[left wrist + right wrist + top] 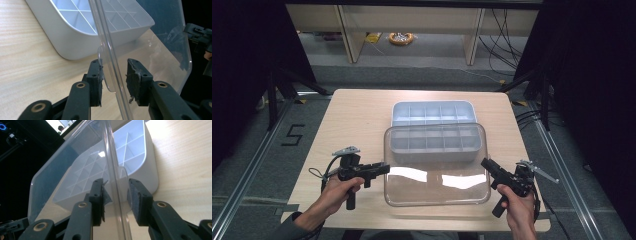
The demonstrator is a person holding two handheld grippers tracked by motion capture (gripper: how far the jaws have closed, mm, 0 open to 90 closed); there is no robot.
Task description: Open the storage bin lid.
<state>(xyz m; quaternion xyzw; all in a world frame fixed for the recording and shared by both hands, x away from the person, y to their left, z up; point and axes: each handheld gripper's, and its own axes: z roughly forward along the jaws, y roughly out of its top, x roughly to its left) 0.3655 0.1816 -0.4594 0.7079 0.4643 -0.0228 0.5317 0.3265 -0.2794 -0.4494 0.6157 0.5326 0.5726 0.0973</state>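
Pale wood with fine stripes makes up my smooth counter [357, 125]. One white plastic tray [432, 114] with small square boxes inside sits on it. One see-through lid [437, 185] with round corners leans over the tray's near side. My left tool [384, 169] and right tool [484, 164] each pinch one lid edge, almost shut.

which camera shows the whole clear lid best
The high view: the clear lid shows whole, tilted over the white tray. The left and right gripper views show its side edges running between each gripper's fingers.
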